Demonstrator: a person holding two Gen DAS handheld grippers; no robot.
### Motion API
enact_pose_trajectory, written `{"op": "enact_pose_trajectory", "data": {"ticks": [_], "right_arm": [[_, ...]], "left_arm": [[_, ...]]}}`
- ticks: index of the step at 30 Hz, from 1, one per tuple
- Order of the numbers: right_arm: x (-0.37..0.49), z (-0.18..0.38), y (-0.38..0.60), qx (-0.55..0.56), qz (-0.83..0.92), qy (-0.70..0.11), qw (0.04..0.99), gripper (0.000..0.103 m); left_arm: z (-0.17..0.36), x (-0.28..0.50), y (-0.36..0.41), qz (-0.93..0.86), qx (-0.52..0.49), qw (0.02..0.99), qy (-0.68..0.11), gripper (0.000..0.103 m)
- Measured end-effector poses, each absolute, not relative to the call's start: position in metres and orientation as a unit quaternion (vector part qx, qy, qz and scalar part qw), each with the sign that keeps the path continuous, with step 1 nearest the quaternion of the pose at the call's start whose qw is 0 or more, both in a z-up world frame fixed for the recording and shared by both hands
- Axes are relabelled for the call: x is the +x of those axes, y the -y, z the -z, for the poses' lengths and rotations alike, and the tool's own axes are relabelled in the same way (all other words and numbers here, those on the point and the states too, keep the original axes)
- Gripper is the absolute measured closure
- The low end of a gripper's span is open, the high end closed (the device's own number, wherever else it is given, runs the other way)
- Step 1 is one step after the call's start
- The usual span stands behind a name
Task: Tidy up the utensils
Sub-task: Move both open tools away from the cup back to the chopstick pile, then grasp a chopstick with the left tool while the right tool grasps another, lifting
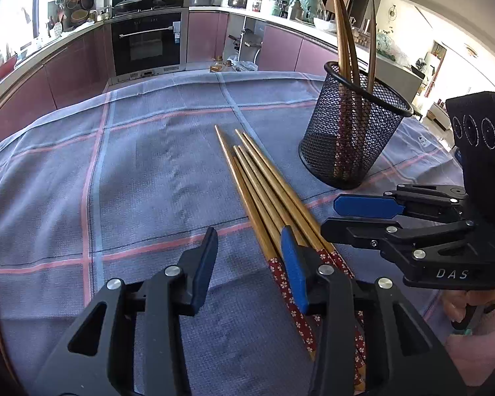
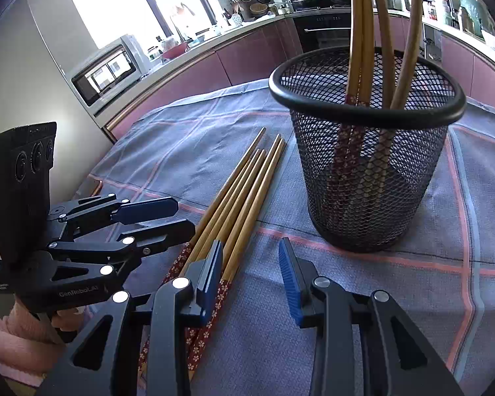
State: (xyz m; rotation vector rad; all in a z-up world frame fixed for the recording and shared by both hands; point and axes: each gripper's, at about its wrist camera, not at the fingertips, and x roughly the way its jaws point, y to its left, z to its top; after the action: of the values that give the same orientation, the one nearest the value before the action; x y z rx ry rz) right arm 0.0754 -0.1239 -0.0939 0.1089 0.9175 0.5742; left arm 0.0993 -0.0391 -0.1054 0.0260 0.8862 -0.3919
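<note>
Several wooden chopsticks (image 1: 264, 184) with red flowered handles lie side by side on the checked cloth; they also show in the right wrist view (image 2: 237, 198). A black mesh cup (image 1: 353, 132) stands upright behind them and holds three chopsticks (image 1: 346, 39); it is close in the right wrist view (image 2: 369, 165). My left gripper (image 1: 250, 257) is open and empty, its right finger over the chopstick handles. My right gripper (image 2: 250, 277) is open and empty, its left finger over the handles, in front of the cup. Each gripper shows in the other's view: the right one (image 1: 330, 216), the left one (image 2: 184, 216).
A blue-grey cloth with pink lines (image 1: 132, 165) covers the table. Pink kitchen cabinets, an oven (image 1: 147, 43) and a counter full of pots lie behind. A microwave (image 2: 109, 72) sits at the left in the right wrist view.
</note>
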Motion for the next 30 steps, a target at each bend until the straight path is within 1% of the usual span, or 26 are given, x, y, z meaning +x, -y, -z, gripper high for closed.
{"op": "enact_pose_trajectory", "data": {"ticks": [5, 7, 10, 11, 17, 18, 19, 20, 23, 25, 27, 30], "right_arm": [[0.077, 0.097, 0.116, 0.042, -0.267, -0.435, 0.859, 0.069], [0.078, 0.098, 0.113, 0.038, -0.264, -0.435, 0.860, 0.070], [0.078, 0.099, 0.110, 0.031, -0.259, -0.434, 0.862, 0.072], [0.078, 0.099, 0.109, 0.027, -0.257, -0.434, 0.863, 0.074], [0.079, 0.099, 0.108, 0.018, -0.250, -0.435, 0.865, 0.076], [0.078, 0.099, 0.108, 0.016, -0.247, -0.435, 0.866, 0.077], [0.078, 0.099, 0.108, 0.014, -0.243, -0.436, 0.867, 0.080], [0.078, 0.099, 0.109, 0.015, -0.242, -0.436, 0.866, 0.080], [0.079, 0.100, 0.110, 0.014, -0.240, -0.439, 0.866, 0.080], [0.080, 0.100, 0.108, 0.012, -0.237, -0.439, 0.867, 0.080], [0.082, 0.100, 0.105, 0.011, -0.234, -0.438, 0.868, 0.080], [0.085, 0.101, 0.103, 0.009, -0.229, -0.437, 0.870, 0.080]], "left_arm": [[0.110, 0.103, 0.040, 0.185, 0.012, 0.883, -0.432, 0.070], [0.111, 0.104, 0.039, 0.183, 0.011, 0.882, -0.434, 0.070], [0.112, 0.103, 0.039, 0.180, 0.013, 0.883, -0.433, 0.072], [0.112, 0.103, 0.039, 0.180, 0.013, 0.883, -0.433, 0.072], [0.114, 0.101, 0.035, 0.172, -0.009, 0.881, -0.440, 0.083], [0.114, 0.101, 0.034, 0.172, -0.015, 0.880, -0.443, 0.086], [0.115, 0.100, 0.033, 0.170, -0.018, 0.879, -0.445, 0.090], [0.115, 0.099, 0.032, 0.167, -0.020, 0.878, -0.448, 0.091], [0.116, 0.097, 0.032, 0.168, -0.019, 0.877, -0.450, 0.092], [0.115, 0.099, 0.035, 0.168, -0.012, 0.878, -0.448, 0.086], [0.115, 0.102, 0.037, 0.166, -0.003, 0.880, -0.445, 0.084], [0.116, 0.109, 0.043, 0.165, 0.013, 0.881, -0.443, 0.084]]}}
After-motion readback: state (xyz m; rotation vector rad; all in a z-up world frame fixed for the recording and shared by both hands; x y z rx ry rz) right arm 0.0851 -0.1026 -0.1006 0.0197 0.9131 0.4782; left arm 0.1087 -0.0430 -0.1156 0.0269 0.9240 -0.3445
